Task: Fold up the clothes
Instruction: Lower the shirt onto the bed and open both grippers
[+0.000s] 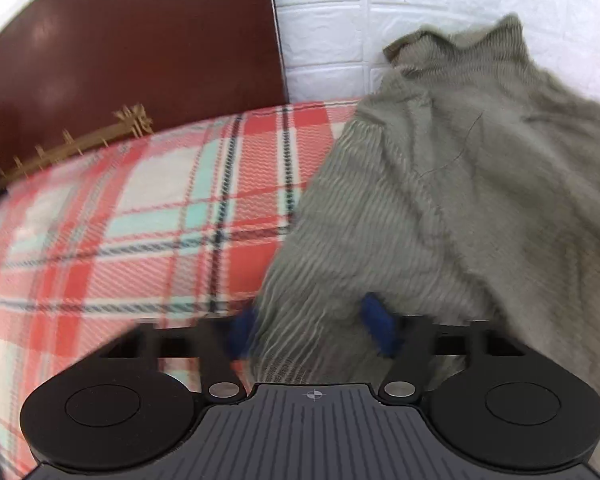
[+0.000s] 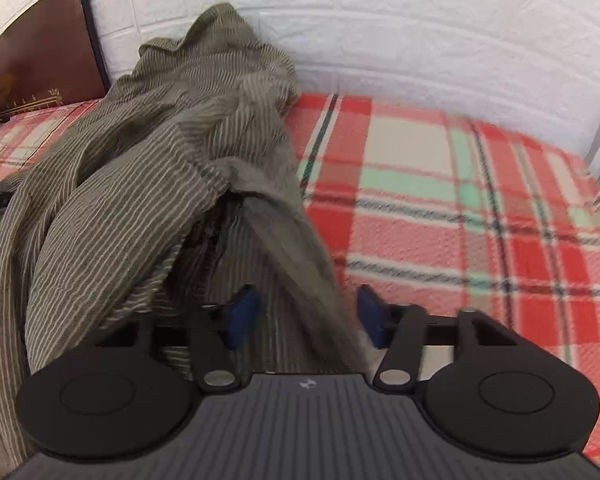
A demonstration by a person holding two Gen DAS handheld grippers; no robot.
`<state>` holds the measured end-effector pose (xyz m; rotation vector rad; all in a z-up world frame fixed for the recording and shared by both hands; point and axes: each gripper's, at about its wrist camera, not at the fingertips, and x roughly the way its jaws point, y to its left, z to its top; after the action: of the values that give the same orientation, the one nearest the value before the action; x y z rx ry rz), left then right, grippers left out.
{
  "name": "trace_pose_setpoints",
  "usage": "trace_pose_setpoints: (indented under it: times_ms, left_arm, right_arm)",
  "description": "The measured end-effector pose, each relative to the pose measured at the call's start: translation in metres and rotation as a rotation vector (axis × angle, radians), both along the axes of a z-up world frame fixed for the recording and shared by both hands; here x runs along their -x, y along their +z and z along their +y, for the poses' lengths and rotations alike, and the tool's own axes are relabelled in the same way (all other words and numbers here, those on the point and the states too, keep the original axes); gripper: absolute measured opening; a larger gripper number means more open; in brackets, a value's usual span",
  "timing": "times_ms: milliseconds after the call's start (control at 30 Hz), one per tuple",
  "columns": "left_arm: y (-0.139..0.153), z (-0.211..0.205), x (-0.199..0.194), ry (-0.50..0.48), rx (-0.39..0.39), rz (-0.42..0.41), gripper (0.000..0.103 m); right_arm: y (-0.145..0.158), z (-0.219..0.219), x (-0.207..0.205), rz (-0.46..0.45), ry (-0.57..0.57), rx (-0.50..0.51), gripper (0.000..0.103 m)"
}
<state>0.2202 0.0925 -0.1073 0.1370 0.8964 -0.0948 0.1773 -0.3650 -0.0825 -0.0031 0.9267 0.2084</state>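
Olive-grey striped knit garment (image 1: pixel 440 184) lies bunched on the red, cream and mint plaid bed cover (image 1: pixel 140 216), its far end riding up against the white embossed brick-pattern wall (image 1: pixel 420 12). Glossy brown headboard (image 1: pixel 132 48) with gold trim sits far left.

Left gripper (image 1: pixel 314 322): blue pads sit either side of a fold at the garment's near left edge, cloth fills the gap, reads as clenched on fabric. Right gripper (image 2: pixel 306 316): blue pads flank a twisted rope of the same garment (image 2: pixel 148 184) at its near right side, cloth runs between them; also looks like a grasp, though the right-side pad shows a sliver of gap, so the bite may be partial.

Risks, as I judge them:
- Both grips look like they caught bunched layers, not a single hem. Lifting would drag the whole heap, no clean spread.
- Right side is twisted; pulling apart could tighten the twist instead of flattening it.
- Thin, loose, stretchy-looking weave: a shallow pinch could slip out under tension, mainly on the right.
- Plaid cover is textured, soft; pads close to it could nip the cover along with the garment.
- Far end draped up the wall may fall unevenly once tension comes on.

Material notes: garment fine-ribbed with pale pinstripes, limp, crumples readily. Cover waffle-like weave, flat. Wall panels padded-looking, matte.
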Motion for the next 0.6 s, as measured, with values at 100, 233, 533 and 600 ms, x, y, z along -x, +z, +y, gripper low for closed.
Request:
trace_pose_setpoints:
  times_ms: [100, 233, 533, 600]
  left_arm:
    - [0.004, -0.003, 0.001, -0.016, -0.022, -0.007, 0.002]
    - [0.014, 0.006, 0.004, 0.014, -0.028, -0.060, 0.001]
    - [0.035, 0.053, -0.010, 0.171, -0.025, -0.110, 0.001]
    - [0.031, 0.059, -0.016, 0.192, -0.035, -0.099, 0.001]
  right_arm:
    - [0.005, 0.005, 0.001, 0.001, 0.027, 0.020, 0.012]
    - [0.031, -0.009, 0.007, -0.075, -0.007, 0.022, 0.011]
    - [0.072, -0.075, 0.000, -0.248, -0.270, 0.208, 0.011]
    - [0.067, -0.083, -0.009, -0.249, -0.291, 0.233, 0.011]
